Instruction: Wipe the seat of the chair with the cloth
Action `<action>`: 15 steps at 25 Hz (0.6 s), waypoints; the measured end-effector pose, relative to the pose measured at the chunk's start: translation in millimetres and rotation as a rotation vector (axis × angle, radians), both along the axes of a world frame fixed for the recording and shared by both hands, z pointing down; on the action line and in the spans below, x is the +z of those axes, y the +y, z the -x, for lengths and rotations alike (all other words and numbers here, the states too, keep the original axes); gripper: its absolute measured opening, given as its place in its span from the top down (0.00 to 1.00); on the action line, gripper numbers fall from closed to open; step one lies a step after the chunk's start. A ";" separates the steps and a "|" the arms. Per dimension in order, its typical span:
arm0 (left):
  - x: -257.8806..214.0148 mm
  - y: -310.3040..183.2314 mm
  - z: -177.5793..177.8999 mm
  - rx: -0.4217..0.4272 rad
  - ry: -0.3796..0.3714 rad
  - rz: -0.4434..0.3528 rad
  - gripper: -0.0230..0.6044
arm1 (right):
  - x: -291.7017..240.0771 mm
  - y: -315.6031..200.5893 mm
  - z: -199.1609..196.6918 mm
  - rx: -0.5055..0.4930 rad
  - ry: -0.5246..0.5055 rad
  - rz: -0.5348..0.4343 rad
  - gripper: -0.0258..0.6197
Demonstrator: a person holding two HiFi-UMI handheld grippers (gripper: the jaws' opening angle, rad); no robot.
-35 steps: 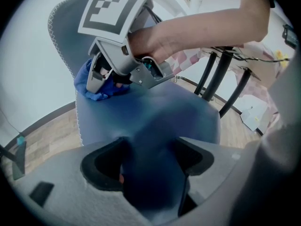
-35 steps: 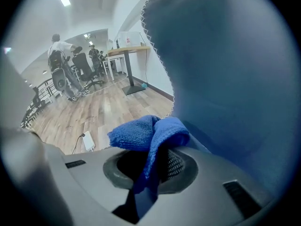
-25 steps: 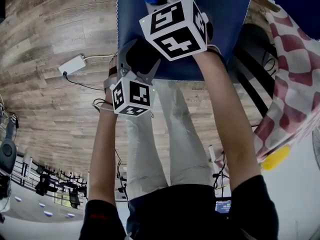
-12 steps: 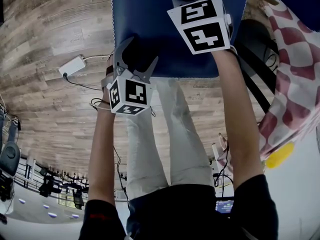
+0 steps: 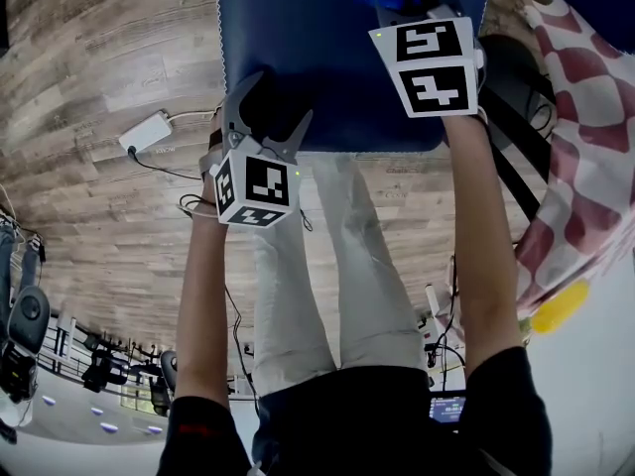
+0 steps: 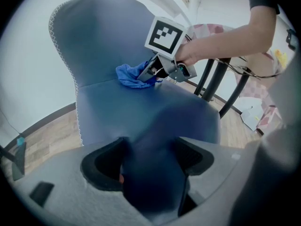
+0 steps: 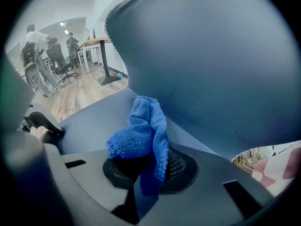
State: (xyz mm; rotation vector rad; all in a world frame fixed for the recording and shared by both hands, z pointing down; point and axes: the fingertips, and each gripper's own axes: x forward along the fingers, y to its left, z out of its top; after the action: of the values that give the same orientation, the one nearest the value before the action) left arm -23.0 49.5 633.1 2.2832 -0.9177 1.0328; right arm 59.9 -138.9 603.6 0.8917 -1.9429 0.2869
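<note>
Blue microfibre, nubbly and crumpled, made up the cloth (image 7: 141, 135). The right gripper (image 7: 146, 168) had it pinched between its two dark ribbed pads, with a loose fold hanging down past them. Seen from the left gripper view, the bunched cloth (image 6: 134, 75) lay pressed against the back of the seat (image 6: 141, 112), right where the padding met the curved backrest (image 6: 103, 36). The chair's upholstery was a smooth, matte navy fabric, edged with white zigzag stitching along its side. The left gripper (image 6: 150, 168) sat at the seat's front edge, and its grey jaws were closed on a thick roll of the blue padding that bulged up between them. From the head view, the left gripper (image 5: 266, 117) was well apart from the right gripper (image 5: 397, 3), each topped by a white cube with black square markers. Below the chair ran a grey-brown wood-plank floor (image 5: 99, 117), and a red-and-white checked fabric (image 5: 585, 137) hung at the right.
</note>
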 end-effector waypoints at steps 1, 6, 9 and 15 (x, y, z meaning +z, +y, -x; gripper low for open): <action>0.0 -0.2 0.4 0.000 -0.001 0.000 0.42 | -0.1 0.1 -5.0 0.013 0.001 -0.001 0.87; -1.5 0.0 -1.1 -0.002 -0.005 0.000 0.42 | -2.6 0.6 -30.3 0.069 0.015 -0.016 0.87; -1.7 1.1 -2.2 -0.004 -0.006 -0.002 0.42 | -3.6 1.8 -44.8 0.105 0.021 -0.022 0.87; -1.1 1.8 -2.7 -0.006 -0.010 -0.004 0.42 | -3.8 5.1 -71.1 0.171 0.033 -0.042 0.87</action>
State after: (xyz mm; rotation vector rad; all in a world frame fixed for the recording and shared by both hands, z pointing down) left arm -20.3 51.3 632.1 2.2792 -0.9302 1.0412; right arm 131.0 -133.8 599.8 1.0860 -1.8508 0.3298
